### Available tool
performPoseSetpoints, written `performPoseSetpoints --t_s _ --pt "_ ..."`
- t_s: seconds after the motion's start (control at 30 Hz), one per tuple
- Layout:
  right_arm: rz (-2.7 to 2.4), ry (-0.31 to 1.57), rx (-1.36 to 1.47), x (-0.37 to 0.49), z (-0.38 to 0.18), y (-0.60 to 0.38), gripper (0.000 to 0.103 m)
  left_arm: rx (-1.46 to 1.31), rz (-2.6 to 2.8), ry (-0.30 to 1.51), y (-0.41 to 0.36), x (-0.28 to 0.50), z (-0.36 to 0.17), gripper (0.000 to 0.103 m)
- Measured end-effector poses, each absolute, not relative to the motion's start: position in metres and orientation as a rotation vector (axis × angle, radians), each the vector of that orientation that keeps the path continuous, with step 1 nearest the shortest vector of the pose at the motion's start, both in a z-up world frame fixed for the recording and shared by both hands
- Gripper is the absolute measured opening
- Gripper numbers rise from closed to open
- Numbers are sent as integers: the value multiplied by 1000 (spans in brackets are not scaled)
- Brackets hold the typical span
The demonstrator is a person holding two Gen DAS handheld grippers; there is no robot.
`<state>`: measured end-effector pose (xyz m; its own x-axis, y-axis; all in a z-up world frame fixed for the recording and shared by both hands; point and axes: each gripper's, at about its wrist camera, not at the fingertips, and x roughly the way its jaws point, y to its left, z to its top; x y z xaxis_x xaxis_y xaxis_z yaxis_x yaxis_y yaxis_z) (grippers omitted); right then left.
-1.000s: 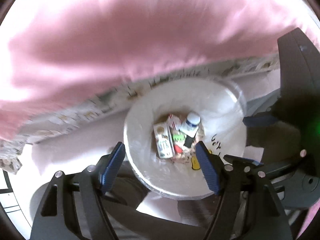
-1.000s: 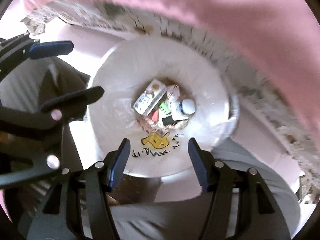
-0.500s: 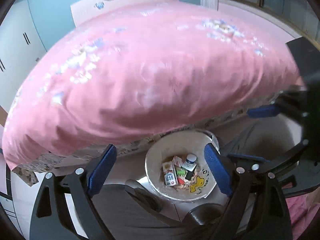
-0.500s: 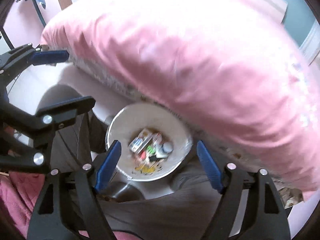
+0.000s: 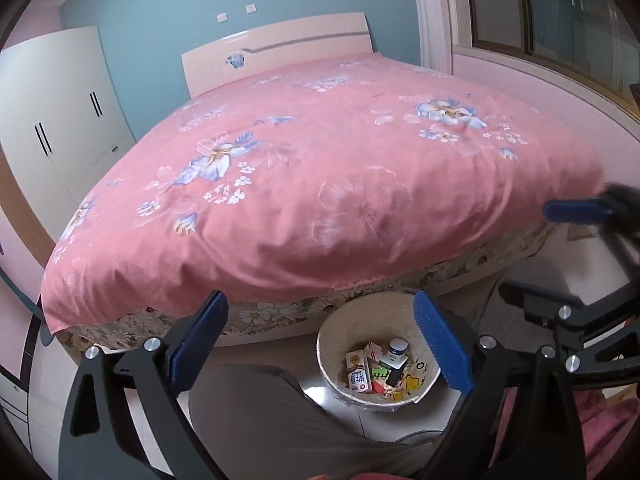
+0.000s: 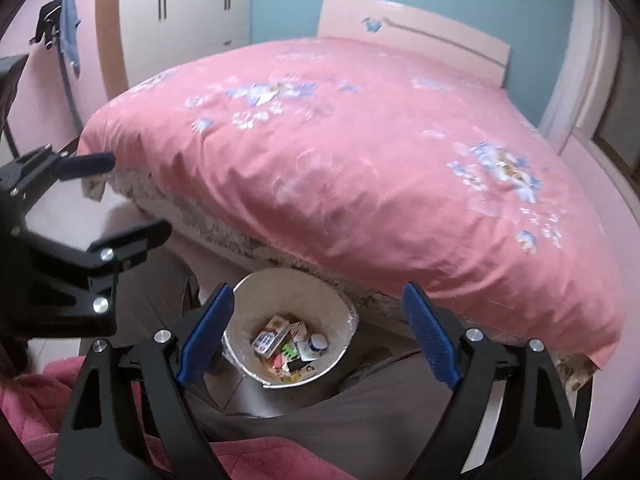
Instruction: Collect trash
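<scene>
A white lined trash bin [image 5: 362,318] stands on the floor by the foot of the bed. It holds a milk carton [image 5: 357,373], a white bottle with a blue cap [image 5: 396,349] and other small wrappers. My left gripper [image 5: 319,302] hangs high above the bin, its jaws opening with nothing between them. The right wrist view shows the same bin [image 6: 280,292], carton [image 6: 270,334] and bottle [image 6: 314,346]. My right gripper [image 6: 317,290] is also well above the bin, jaws opening and empty. Each gripper shows in the other's view, the right gripper [image 5: 534,254] at the right and the left gripper [image 6: 140,194] at the left.
A bed with a pink floral quilt [image 5: 320,168] fills the space behind the bin, its headboard [image 5: 276,54] against a blue wall. White wardrobes [image 5: 52,120] stand at the left, a window [image 5: 560,24] at the right. A person's grey trouser legs [image 5: 260,416] flank the bin.
Both grippers have risen away from the bin and tilted up, so the bin looks much smaller and the bed and room have come into view. Both sets of jaws stand wider.
</scene>
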<state>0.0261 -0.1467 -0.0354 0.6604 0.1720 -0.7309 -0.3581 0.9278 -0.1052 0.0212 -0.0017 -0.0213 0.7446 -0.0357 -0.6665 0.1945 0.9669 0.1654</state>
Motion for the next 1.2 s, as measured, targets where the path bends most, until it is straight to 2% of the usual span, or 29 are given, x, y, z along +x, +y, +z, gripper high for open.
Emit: performPoseSetpoints --t_s 0.43,1.2 --pt "175 636 -246 -14 -17 -152 85 216 -117 664 -6 -6 -14 95" --pt "151 642 -208 -15 -15 -159 85 179 -125 669 -2 -7 -12 95"
